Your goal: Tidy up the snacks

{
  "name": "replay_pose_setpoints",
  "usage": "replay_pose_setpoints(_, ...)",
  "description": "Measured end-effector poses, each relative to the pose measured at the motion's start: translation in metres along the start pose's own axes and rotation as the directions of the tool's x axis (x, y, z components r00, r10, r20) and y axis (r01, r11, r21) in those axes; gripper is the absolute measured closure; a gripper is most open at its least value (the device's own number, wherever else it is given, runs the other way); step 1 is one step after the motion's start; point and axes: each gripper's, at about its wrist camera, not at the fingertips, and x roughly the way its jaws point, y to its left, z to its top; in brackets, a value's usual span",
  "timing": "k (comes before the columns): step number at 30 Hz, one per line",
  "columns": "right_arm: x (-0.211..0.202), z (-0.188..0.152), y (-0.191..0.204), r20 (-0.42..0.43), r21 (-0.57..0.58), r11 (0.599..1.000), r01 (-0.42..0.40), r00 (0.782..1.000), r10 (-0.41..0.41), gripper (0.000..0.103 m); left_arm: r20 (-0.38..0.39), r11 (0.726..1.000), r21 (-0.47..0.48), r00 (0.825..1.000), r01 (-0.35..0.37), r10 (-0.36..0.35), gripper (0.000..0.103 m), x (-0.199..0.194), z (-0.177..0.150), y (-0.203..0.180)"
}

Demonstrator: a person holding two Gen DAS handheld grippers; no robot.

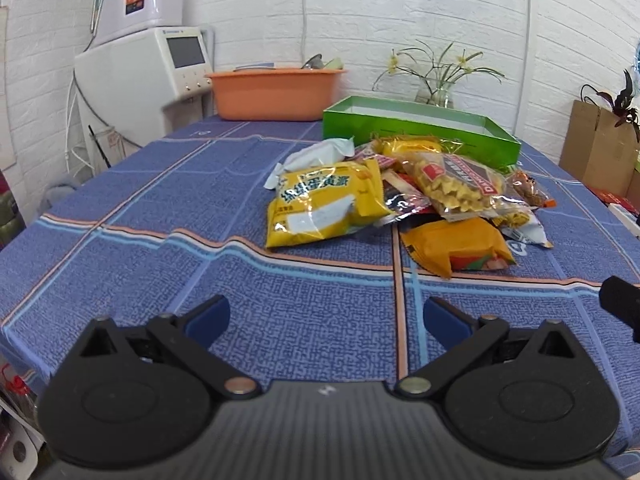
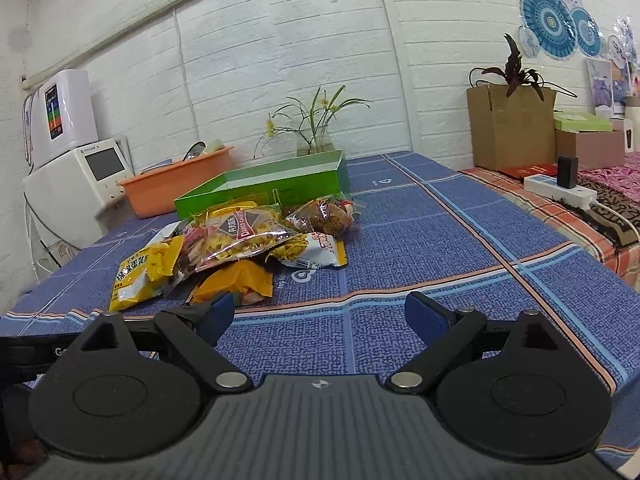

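Observation:
A pile of snack packets lies on the blue tablecloth [image 1: 200, 208] in front of an open green box [image 1: 416, 126] [image 2: 276, 184]. In the pile are a big yellow bag [image 1: 320, 208] [image 2: 144, 276], an orange packet [image 1: 456, 250] [image 2: 236, 280], a clear bag of yellow crisps [image 1: 456, 184] [image 2: 240, 236] and a white packet [image 1: 320, 154]. My left gripper [image 1: 326, 316] hovers open over the cloth, short of the pile. My right gripper [image 2: 320, 312] is open too, its left finger close to the orange packet. Neither holds anything.
An orange basin [image 1: 276, 94] [image 2: 176, 188] stands behind the box at the far left, beside a white appliance [image 1: 140, 76]. A glass vase of flowers [image 1: 436, 80] [image 2: 316, 136] sits at the back. Cardboard boxes [image 2: 512, 128] and a power strip [image 2: 560, 190] lie to the right.

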Motion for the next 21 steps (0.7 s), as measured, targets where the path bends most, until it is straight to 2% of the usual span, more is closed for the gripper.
replay_pose_setpoints(2, 0.001, 0.000, 0.002, -0.005, -0.007, 1.000, 0.003, 1.000, -0.003, 0.000, 0.007, 1.000, 0.019, 1.000, -0.014, 0.014, 0.000, 0.000, -0.002, -0.002)
replay_pose_setpoints(10, 0.002, -0.001, 0.008, -0.012, -0.054, 0.998, -0.011, 1.000, 0.010, 0.000, 0.003, 0.995, 0.101, 1.000, 0.016, -0.016, 0.000, 0.003, -0.007, -0.011)
replay_pose_setpoints(21, 0.004, -0.003, 0.007, -0.016, -0.047, 0.999, -0.007, 1.000, 0.007, 0.000, -0.006, 0.996, 0.084, 1.000, 0.031, -0.030, 0.000, 0.002, -0.007, -0.010)
